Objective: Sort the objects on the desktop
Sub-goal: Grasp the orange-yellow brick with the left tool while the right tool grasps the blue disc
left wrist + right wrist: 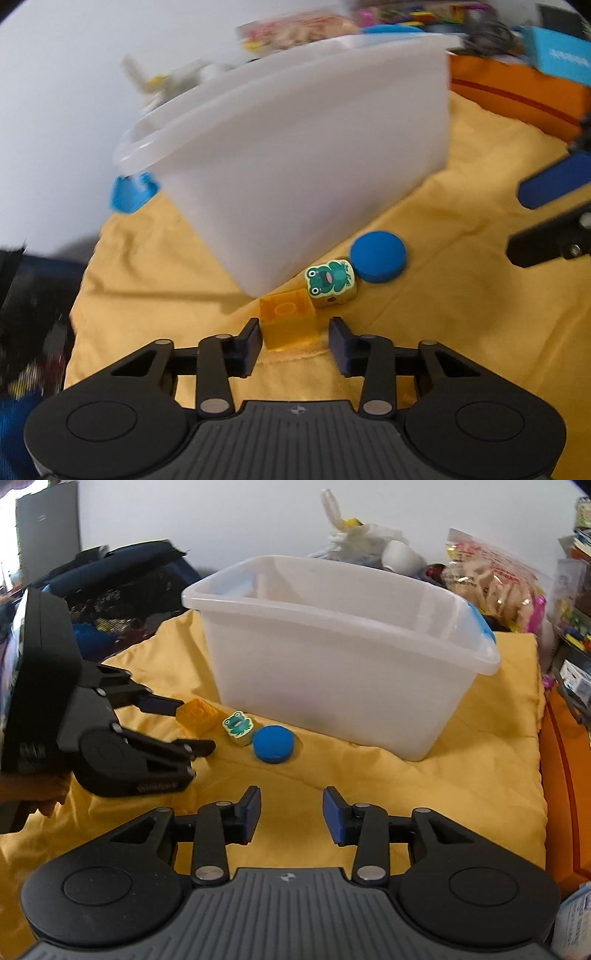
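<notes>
You won't find any lettering sharp enough to read here. The white print on the blue box [565,55] and on the snack bag [491,587] is blurred

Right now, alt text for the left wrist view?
The left gripper is open around a yellow block on a yellow cloth, one finger on each side. Just beyond sit a frog cube and a blue disc, beside a tall translucent white bin.
</notes>
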Available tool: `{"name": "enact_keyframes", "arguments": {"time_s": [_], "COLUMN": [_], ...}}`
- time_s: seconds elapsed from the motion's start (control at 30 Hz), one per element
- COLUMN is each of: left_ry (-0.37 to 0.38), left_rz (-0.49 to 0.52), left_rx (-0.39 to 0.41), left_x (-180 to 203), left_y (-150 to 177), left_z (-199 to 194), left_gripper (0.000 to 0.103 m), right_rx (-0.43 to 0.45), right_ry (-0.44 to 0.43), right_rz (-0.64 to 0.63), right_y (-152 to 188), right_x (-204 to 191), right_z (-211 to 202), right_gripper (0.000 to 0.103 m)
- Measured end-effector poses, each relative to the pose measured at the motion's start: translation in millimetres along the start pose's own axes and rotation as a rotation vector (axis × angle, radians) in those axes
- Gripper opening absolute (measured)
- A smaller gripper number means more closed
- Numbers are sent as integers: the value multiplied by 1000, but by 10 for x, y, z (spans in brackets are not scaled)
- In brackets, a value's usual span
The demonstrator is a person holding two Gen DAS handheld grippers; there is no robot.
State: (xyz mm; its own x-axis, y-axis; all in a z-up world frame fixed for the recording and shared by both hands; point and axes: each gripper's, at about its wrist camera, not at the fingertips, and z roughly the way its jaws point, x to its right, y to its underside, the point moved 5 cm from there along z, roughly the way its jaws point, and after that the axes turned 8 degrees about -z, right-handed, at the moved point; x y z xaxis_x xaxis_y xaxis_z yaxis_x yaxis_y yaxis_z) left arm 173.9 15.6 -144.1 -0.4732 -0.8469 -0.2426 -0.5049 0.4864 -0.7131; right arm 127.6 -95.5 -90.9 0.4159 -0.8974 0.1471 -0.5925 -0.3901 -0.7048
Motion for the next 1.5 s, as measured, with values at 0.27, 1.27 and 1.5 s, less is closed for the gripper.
{"name": "enact_keyframes", "arguments": {"time_s": [0.27,1.27,1.5], "left_ry": [270,226,215], "left_rz": [-326,-650,-595], "left_rx": [-67,-134,-114], "left_x": [-387,-616,-467], "left_y": [-22,489,490], "left_z": [-114,-741,-930], "left_gripper": [37,47,57], "right_rx": [-24,27,29], "right_ry": [41,80,53], "right_rz": [56,-168,59], "right_y": [34,-231,-186], "right_x": [-53,-140,257], "right_z": [117,720,556], "right_gripper": [42,17,14]}}
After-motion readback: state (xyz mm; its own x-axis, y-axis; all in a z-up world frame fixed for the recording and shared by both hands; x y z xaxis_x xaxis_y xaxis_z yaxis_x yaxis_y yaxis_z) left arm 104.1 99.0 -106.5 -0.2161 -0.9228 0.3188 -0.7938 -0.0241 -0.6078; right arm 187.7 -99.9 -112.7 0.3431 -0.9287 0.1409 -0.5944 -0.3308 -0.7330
